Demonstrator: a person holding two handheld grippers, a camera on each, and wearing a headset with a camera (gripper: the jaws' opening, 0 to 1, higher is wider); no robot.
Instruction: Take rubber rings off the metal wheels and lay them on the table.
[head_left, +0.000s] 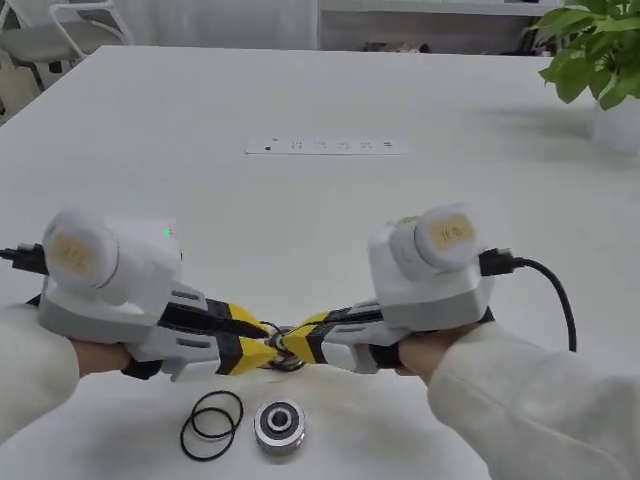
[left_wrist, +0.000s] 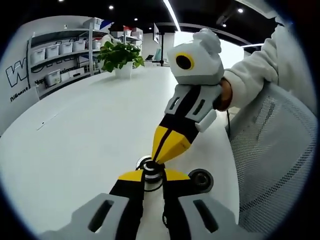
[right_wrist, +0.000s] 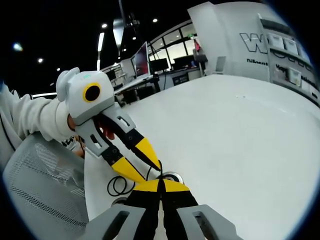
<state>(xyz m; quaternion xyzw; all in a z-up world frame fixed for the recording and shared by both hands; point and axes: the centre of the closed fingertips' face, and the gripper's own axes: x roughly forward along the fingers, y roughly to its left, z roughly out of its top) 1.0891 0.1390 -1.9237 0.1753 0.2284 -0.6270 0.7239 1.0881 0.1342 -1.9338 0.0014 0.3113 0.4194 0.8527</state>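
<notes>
- The left gripper reaches in from the left, its jaws closed partway around a metal wheel near the middle of the table's near edge.
- The right gripper meets it tip to tip, jaws pressed together at the wheel's rim. Whether they pinch rubber, I cannot tell.
- The wheel appears to lie flat, equally near both.
- Two loose rings and a second wheel lie closer to the edge.

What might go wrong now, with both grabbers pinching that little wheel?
The left gripper grips the wheel with just its tips while the right gripper's shut tips work at its edge, so the wheel may pop free and roll away. The two loose rings and the bare wheel lie close under both grippers, so a slip may knock them away.
</notes>
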